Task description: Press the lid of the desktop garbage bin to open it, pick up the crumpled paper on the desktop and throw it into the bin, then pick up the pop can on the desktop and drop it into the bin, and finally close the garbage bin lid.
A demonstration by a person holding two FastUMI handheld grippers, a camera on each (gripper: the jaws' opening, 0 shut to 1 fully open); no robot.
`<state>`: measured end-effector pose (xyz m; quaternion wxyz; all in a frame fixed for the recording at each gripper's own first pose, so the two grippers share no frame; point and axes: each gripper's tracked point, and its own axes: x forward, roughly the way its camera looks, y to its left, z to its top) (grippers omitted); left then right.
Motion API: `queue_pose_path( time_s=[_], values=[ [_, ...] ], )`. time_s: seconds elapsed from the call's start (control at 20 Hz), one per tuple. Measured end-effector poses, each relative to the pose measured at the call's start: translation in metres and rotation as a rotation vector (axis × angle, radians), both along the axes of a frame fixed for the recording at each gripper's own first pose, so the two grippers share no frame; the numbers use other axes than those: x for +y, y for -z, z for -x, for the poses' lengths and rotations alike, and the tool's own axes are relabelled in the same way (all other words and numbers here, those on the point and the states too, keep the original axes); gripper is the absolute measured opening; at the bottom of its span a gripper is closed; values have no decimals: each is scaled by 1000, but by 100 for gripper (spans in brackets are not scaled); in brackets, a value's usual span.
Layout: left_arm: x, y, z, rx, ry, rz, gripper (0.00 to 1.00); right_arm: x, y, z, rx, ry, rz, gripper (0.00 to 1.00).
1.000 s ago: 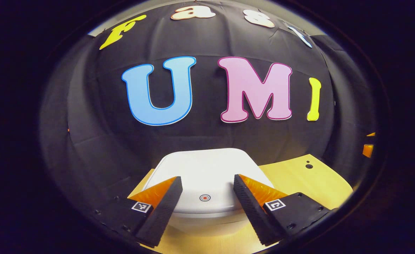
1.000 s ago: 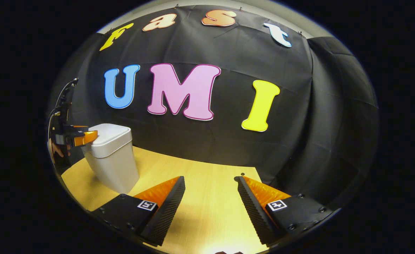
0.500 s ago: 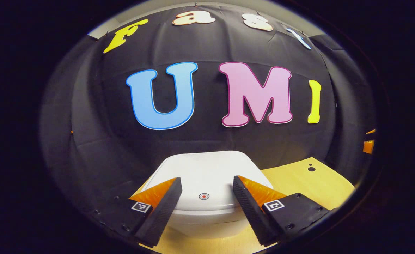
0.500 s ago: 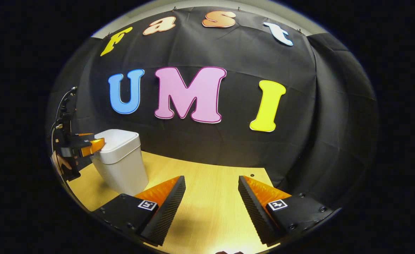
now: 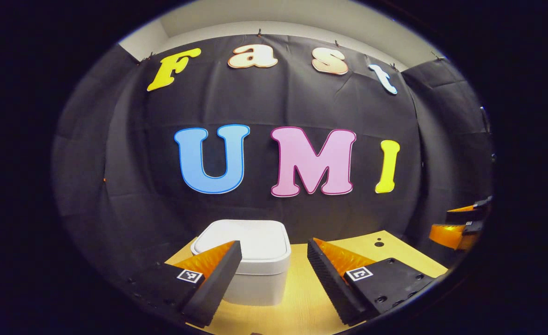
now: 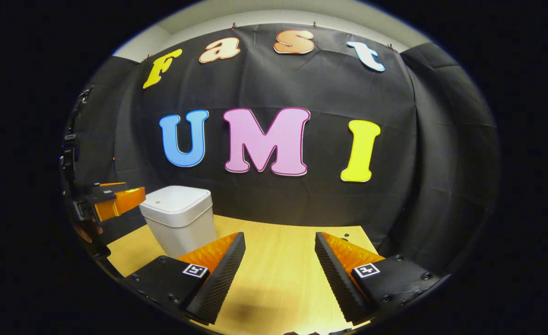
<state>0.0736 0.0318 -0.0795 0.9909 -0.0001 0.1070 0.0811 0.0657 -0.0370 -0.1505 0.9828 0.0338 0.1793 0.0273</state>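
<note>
Your left gripper (image 5: 272, 260) hovers spread and empty short of the shut bin (image 5: 250, 260) at the tabletop's (image 6: 278, 260) back left, right gripper (image 6: 278, 258) equally spread over bare wood, which suggests the lid (image 6: 177, 200) press has finished.

One white bin (image 5: 250, 260), lid shut; one wooden desktop (image 6: 278, 260); two grippers.
</note>
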Motion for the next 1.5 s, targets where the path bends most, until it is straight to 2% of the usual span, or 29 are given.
queue_pose_path(
  time_s=[0.25,0.35,0.5,0.85,1.25,1.35,1.5],
  values=[
    [13,-14,65,15,8,-44,96,26,-18,32,-19,2,25,97],
    [14,-25,85,-13,7,-25,96,37,-21,46,-18,8,9,97],
    [18,-39,104,-58,15,-49,96,47,-35,66,-39,36,2,97],
    [9,-38,124,-85,99,-53,96,64,-61,91,-107,61,47,97],
    [24,-33,136,-90,92,-13,96,79,-84,102,-173,68,51,97],
    [16,-30,139,-82,120,14,96,80,-87,103,-177,71,45,96],
    [18,-32,141,-91,121,2,96,78,-89,106,-187,76,49,97]
  ],
)
